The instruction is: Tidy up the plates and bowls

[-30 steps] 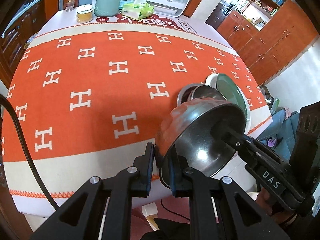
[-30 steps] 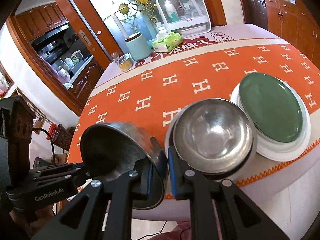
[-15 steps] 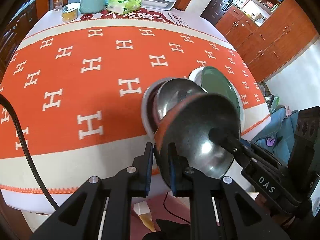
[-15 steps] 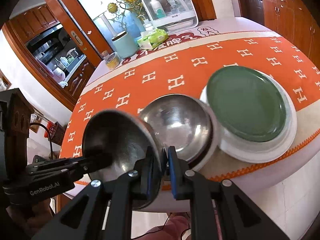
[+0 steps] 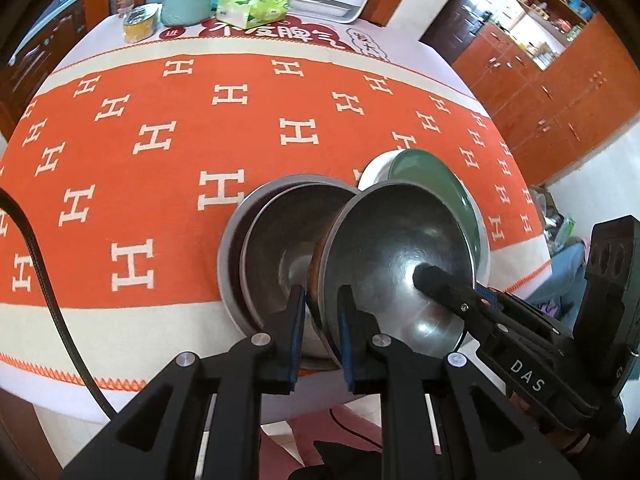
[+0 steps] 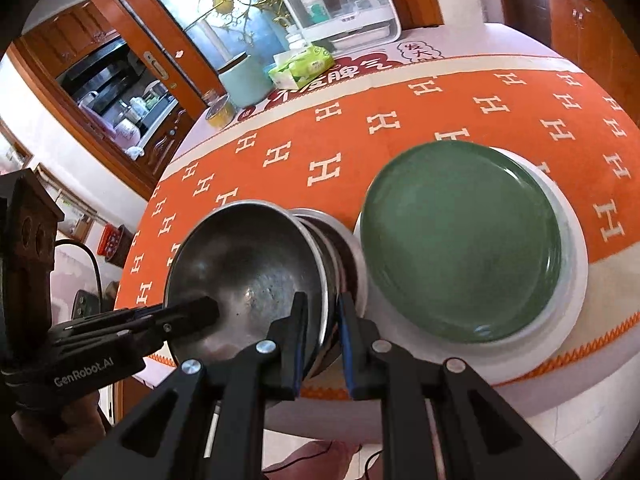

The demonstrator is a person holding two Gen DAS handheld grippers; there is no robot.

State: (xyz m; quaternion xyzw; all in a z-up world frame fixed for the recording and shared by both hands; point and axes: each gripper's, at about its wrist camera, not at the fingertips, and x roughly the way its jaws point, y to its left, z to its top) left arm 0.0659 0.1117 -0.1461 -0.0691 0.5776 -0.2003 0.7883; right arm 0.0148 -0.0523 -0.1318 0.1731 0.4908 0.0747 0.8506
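Underneath, orange H-patterned tablecloth (image 5: 168, 184) amid wooden cabinets (image 5: 560, 92); both tools (image 5: 320, 332) (image 6: 323, 344) clamped on one steel bowl (image 5: 400, 256).

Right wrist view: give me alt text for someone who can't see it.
Both grippers, right and left, pinch opposite rims of a tilted steel bowl over a bowl stack. Beside it, a green plate sits on a white plate, on an orange tablecloth.

The orange tablecloth (image 5: 168, 184) lies bare left of the bowls (image 5: 276, 248); the green plate (image 6: 460, 240) crowds their right.
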